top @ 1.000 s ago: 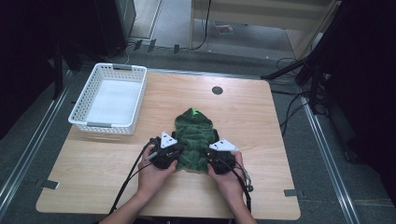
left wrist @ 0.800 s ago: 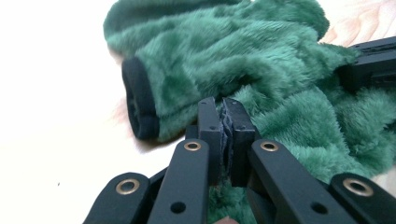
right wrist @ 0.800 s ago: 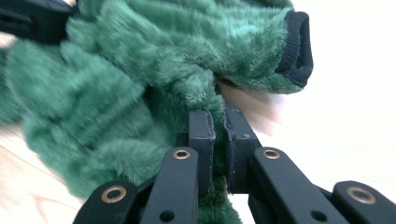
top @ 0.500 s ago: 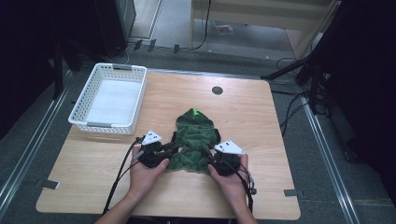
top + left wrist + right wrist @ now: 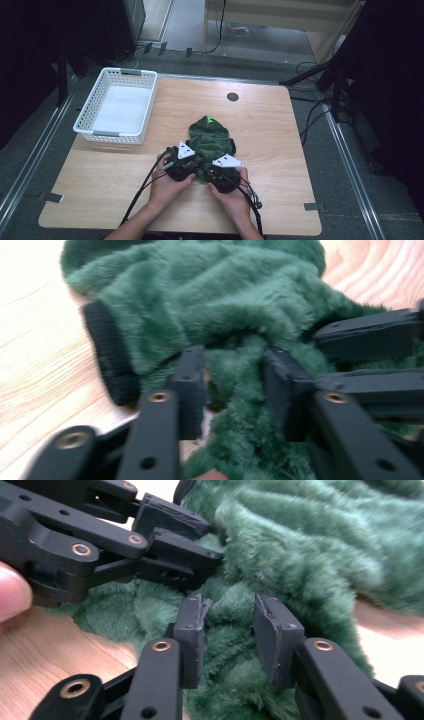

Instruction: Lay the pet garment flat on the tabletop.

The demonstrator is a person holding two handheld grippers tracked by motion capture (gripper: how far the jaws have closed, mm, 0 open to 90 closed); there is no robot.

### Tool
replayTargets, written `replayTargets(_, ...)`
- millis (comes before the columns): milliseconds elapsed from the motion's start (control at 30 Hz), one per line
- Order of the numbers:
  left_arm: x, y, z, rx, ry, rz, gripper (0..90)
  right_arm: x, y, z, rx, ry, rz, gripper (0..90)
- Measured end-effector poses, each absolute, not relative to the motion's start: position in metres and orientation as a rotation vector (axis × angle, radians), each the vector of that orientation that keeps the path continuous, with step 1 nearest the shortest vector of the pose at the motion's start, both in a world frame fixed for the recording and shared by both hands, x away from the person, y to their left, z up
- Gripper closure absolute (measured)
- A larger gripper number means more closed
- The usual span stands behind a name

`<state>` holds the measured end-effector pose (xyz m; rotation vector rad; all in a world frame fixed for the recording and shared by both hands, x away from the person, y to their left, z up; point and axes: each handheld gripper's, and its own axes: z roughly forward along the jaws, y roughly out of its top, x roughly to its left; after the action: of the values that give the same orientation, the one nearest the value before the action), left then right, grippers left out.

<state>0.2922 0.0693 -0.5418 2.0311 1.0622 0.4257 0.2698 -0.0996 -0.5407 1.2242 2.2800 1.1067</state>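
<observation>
Wooden table [image 5: 280, 130], green fleece garment [image 5: 210, 140], its near edge bunched between both part-open grippers' jaws, left gripper [image 5: 186, 167], right gripper [image 5: 212, 175].

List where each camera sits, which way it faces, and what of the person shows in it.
High view: above the person's side, looking forward and down on the table, basket and green fleece; both forearms, hands and grippers show.
Left gripper view: rides the left gripper, looking along its jaws into the fleece; the right gripper's jaws enter at right.
Right gripper view: rides the right gripper, facing the fleece; a fingertip shows at left.
Shared: both gripper views show the fleece and the other gripper.
</observation>
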Motion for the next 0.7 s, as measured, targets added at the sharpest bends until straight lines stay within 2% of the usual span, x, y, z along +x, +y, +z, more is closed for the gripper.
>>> replayTargets(67, 0.293, 0.072, -0.54, 2.016, 1.069, 0.428, 77.8, 0.27, -0.098, -0.542, 1.214, 2.288, 1.084, 72.6)
replayTargets(167, 0.295, 0.077, -0.538, 1.989, 1.097, 0.433, 84.9, 0.271, -0.1, -0.542, 1.226, 2.305, 1.068, 78.7)
replayTargets(233, 0.298, 0.084, -0.536, 1.979, 1.117, 0.463, 87.0, 0.271, -0.102, -0.542, 1.23, 2.317, 1.058, 81.2)
replayTargets(400, 0.298, 0.09, -0.537, 1.979, 1.113, 0.424, 87.4, 0.272, -0.11, -0.54, 1.23, 2.35, 1.041, 82.1)
replayTargets(467, 0.297, 0.091, -0.538, 1.96, 1.113, 0.392, 85.6, 0.273, -0.112, -0.539, 1.238, 2.353, 1.041, 80.6)
replayTargets(500, 0.297, 0.092, -0.538, 1.957, 1.095, 0.362, 82.6, 0.273, -0.114, -0.538, 1.238, 2.363, 1.054, 76.9)
replayTargets(533, 0.297, 0.092, -0.538, 1.957, 1.095, 0.362, 76.3, 0.273, -0.114, -0.538, 1.238, 2.363, 1.054, 76.9)
replayTargets(567, 0.296, 0.09, -0.54, 1.966, 1.045, 0.247, 67.0, 0.272, -0.117, -0.534, 1.198, 2.404, 1.107, 67.6)
replayTargets(633, 0.29, 0.089, -0.54, 1.998, 1.001, 0.282, 61.4, 0.27, -0.124, -0.525, 1.152, 2.404, 1.174, 65.6)
replayTargets(700, 0.287, 0.094, -0.54, 1.969, 1.012, 0.264, 56.9, 0.273, -0.136, -0.512, 1.183, 2.34, 1.271, 65.4)
